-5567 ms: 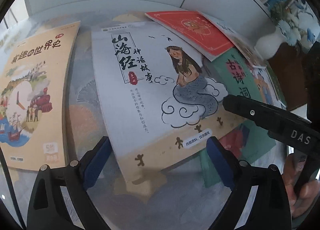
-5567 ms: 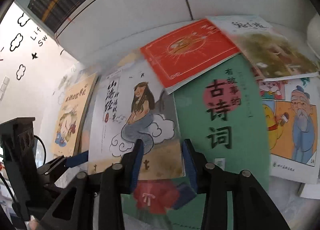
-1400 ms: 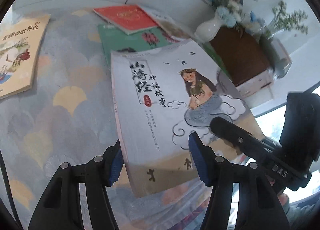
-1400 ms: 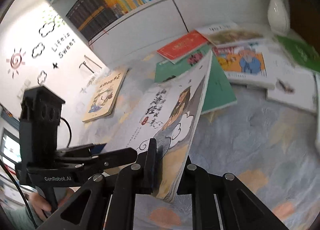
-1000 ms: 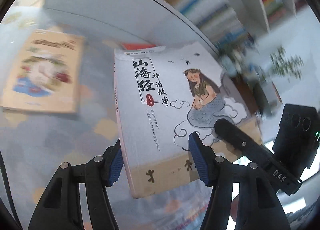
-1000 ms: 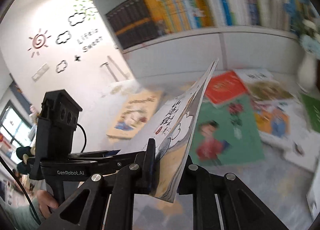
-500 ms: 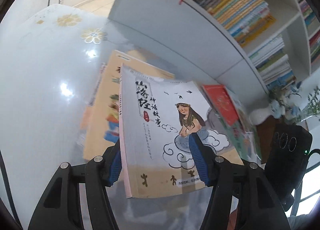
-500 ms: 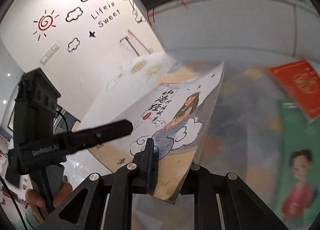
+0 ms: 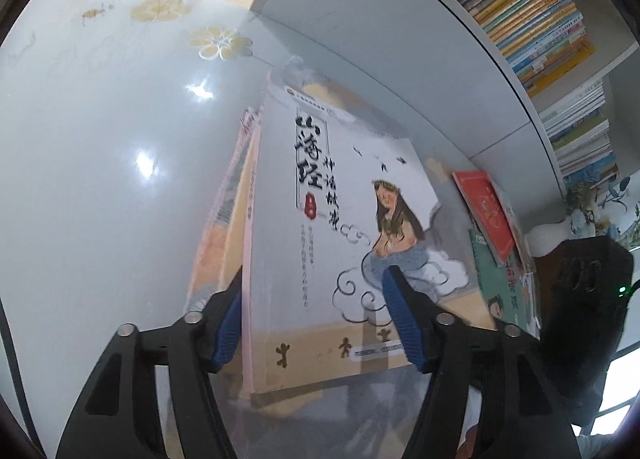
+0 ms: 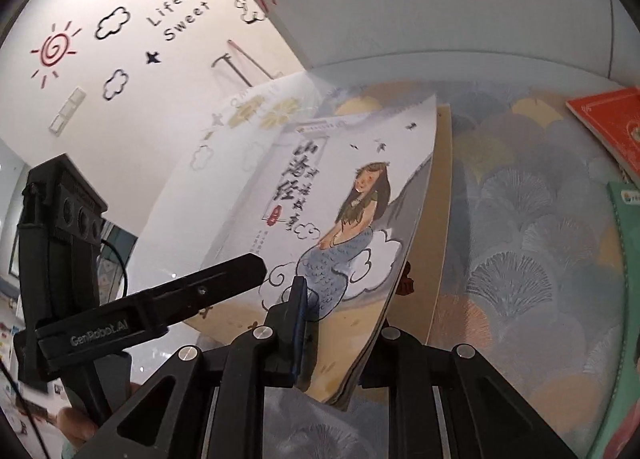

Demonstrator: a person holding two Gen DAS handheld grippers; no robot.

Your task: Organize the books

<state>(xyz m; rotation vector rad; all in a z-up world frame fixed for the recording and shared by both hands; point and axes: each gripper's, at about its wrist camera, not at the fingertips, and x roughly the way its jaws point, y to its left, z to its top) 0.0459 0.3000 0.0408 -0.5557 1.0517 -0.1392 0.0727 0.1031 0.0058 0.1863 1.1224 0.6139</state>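
The white mermaid-cover book (image 9: 340,219) lies tilted over a tan book (image 9: 216,243) at the left of the table. My left gripper (image 9: 314,327) straddles its near edge. Its jaws are opening: one blue pad sits beside the spine, the other over the cover, neither clearly pressing. In the right wrist view the same mermaid book (image 10: 340,211) has its near right corner pinched in my right gripper (image 10: 340,323). Those jaws are starting to open, with the pad still on the cover. The book's right edge stands raised off the tan book (image 10: 440,219).
A red book (image 9: 486,211) and a green book (image 9: 496,287) lie further right on the patterned tablecloth (image 10: 520,219). A white vase (image 9: 548,235) stands beyond them. A low white bookshelf (image 9: 540,19) runs along the back. Glossy white tabletop (image 9: 100,139) spreads to the left.
Both grippers carried the mermaid book leftwards and down until it came over the tan book. The left gripper's jaws have widened.
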